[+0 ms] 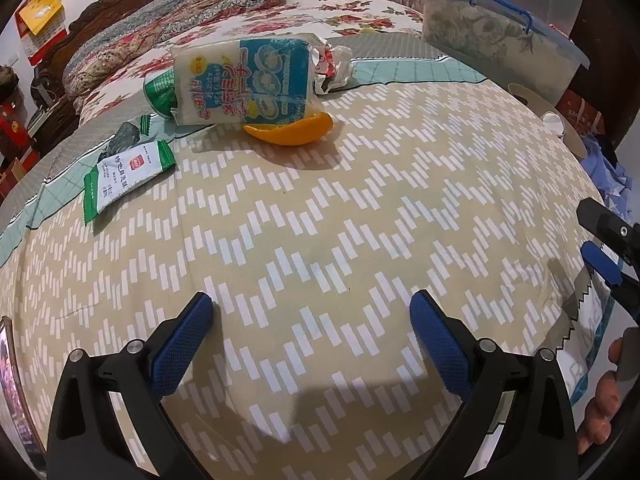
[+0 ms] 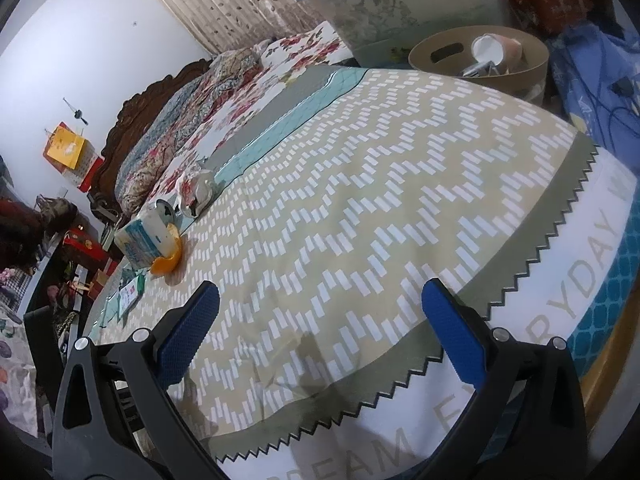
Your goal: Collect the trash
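Wall (image 2: 100, 40): plain white, lit evenly.
Curtain (image 2: 224, 4): pale, leaf-patterned, pleated, behind the far end of the bed.
Bed (image 2: 360, 184): covered by a beige bedspread with white dashes; teal and grey bands further back.
Headboard (image 2: 136, 112): dark carved wood, against the wall.
Floral quilt (image 1: 160, 28): bunched along the headboard.
Calendar (image 2: 66, 148): yellow and red, hanging on the wall beside the headboard.
Storage box (image 1: 492, 36): clear plastic with blue clip, beyond the bed.

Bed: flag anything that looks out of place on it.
Litter on the bedspread: an orange peel tucked under a tissue pack, a green-and-white wrapper, and crumpled wrappers behind the pack.
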